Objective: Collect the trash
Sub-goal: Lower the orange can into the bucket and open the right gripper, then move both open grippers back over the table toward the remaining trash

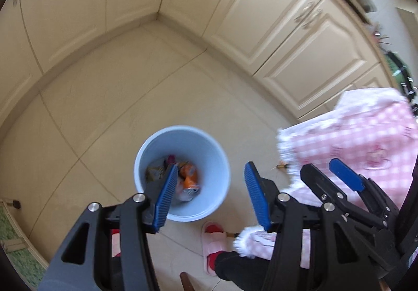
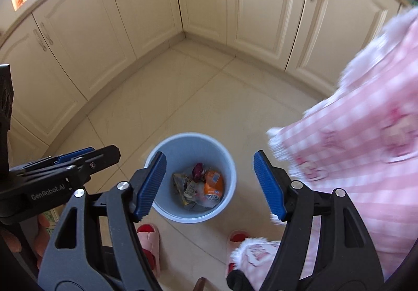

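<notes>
Kitchen corner, seen from above through both wrist cameras. Floor [image 2: 183,97] of large pale beige tiles with thin dark grout lines, clean and matte. Cream cabinets [image 2: 146,3] with raised panel doors and metal handles run along two walls and meet at an inner corner; a plain kickboard runs along their base. Bright window light at the top left of the right wrist view, above the worktop edge.

Blue bin [image 2: 193,146] stands upright on the floor, well away from the cabinets, just ahead of the person's feet. Trash [image 2: 201,186] lies at its bottom: an orange can, crumpled wrappers, a purple scrap. Same bin [image 1: 183,139] in the left wrist view.

Left gripper [image 1: 209,197]: blue ribbed fingers [image 1: 164,199] spread apart, nothing between them. One finger overlaps the bin's rim in the picture but is above it, not touching.

Right gripper [image 2: 209,182]: fingers [image 2: 150,183] spread wide, empty; the bin's opening shows in the gap between them. It also shows at the right of the left wrist view, beside the left one.

Person: pink checked fleece sleeve [image 2: 360,149] with white fluffy trim, blurred, at the right. Pink slippers [image 2: 150,241] with red socks on the tiles, either side of the bin's near edge. Green patterned mat [image 1: 15,238] at the lower left edge.
</notes>
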Demonstrator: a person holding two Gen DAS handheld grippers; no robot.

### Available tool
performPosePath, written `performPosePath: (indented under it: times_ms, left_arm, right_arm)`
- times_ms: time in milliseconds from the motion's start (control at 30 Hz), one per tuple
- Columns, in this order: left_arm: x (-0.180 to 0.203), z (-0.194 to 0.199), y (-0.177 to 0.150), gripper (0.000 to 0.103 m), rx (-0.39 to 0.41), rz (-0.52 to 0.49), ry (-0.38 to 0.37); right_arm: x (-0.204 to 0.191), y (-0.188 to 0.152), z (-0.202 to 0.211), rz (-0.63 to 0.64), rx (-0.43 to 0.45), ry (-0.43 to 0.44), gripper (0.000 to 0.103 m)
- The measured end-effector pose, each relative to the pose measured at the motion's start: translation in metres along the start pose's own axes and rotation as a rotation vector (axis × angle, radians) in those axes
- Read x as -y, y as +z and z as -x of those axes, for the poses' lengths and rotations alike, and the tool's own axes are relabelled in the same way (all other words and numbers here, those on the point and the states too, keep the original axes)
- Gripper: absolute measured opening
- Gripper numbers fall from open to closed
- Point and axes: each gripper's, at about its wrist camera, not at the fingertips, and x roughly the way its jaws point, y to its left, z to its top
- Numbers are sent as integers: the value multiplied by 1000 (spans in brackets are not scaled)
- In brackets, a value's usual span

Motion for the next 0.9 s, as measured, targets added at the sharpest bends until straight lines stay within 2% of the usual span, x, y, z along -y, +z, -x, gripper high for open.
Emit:
performPosePath:
  times_ms: [100,133,167,200,233,367,467,500,633,800,900]
  left_arm:
    - [24,37,-2,53,48,-20,-71]
    - [36,52,-3,53,71,-29,-95]
    - [46,64,-5,53,90,-40,-109]
    - [59,77,-6,53,112,-60,-122]
    - [73,90,-7,53,135,-86,-133]
    - [133,134,-15,59,216,-184,-185]
    - [177,152,-22,66,232,-242,-250]
    - [190,156,-23,70,231,-253,-271]
    - [253,156,-28,74,217,-266,-354]
    - [320,131,-33,74,141,-261,-413]
    - [355,106,-32,74,87,-215,-439]
  right_arm:
    - [7,7,51,11,75,-17,69]
    - [7,7,51,11,75,-17,69]
    - [15,10,85,8,128,-26,69]
    - [15,10,85,8,128,-26,69]
    - [19,11,102,8,156,-35,70]
    - [47,11,173,2,271,-85,71]
    - [76,4,220,-10,336,-125,72]
    - [87,1,236,-15,357,-144,72]
    - [141,-11,287,-73,423,-236,74]
    - [222,-34,318,-183,437,-340,75]
    - [265,-46,322,-241,421,-384,75]
